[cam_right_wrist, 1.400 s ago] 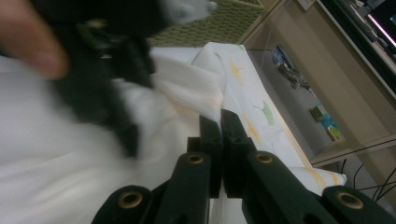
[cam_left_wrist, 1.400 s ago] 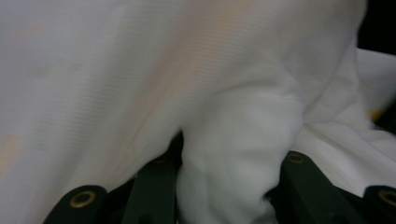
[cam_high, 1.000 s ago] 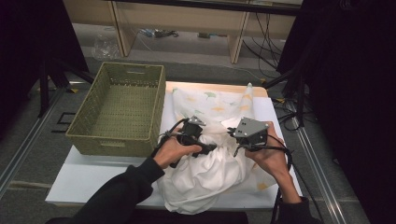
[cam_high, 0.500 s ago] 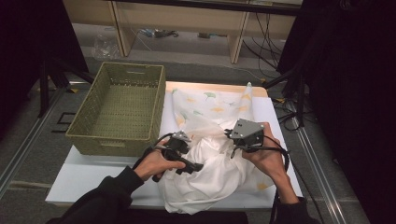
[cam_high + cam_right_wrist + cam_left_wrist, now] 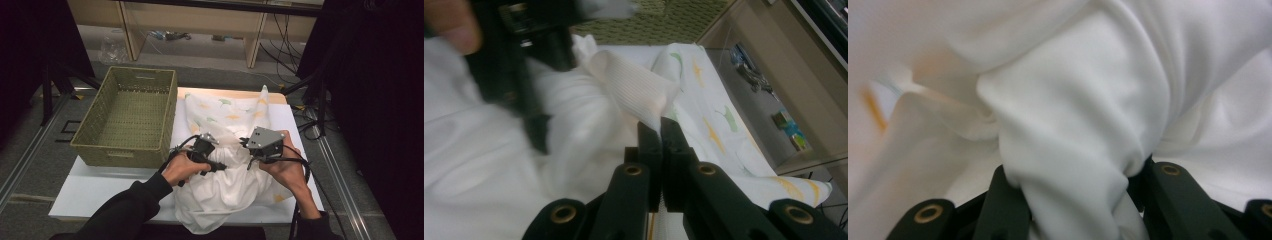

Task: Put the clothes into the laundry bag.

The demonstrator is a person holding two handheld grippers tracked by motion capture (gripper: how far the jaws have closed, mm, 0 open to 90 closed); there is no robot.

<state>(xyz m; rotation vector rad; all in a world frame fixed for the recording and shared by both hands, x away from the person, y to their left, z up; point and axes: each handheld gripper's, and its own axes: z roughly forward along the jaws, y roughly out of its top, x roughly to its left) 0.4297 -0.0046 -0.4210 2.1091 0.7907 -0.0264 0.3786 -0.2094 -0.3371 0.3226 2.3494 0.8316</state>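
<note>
A white garment [image 5: 225, 112] with green and yellow leaf prints lies bunched on the white table [image 5: 100, 190]. My left gripper [image 5: 221, 167] sits at the left side of the cloth mound. In the left gripper view a thick fold of the white cloth [image 5: 1073, 100] is squeezed between its jaws, which have just been closing; my left gripper [image 5: 1075, 170] is shut on it. My right gripper [image 5: 246, 143], under its grey plate, holds the mound's right side. In the right gripper view my right gripper [image 5: 659, 127] is shut on a ribbed white edge [image 5: 634, 87] of the garment.
A green wicker basket [image 5: 125, 117] stands on the table's left half, close to the left hand; its rim [image 5: 664, 12] shows beyond the cloth. Wooden shelving [image 5: 200, 20] runs along the back. Cables [image 5: 305, 115] hang off the table's right edge.
The left gripper drew back toward the near left, off the cloth, then came back right into the mound and closed on a fold. The right gripper has kept still.
</note>
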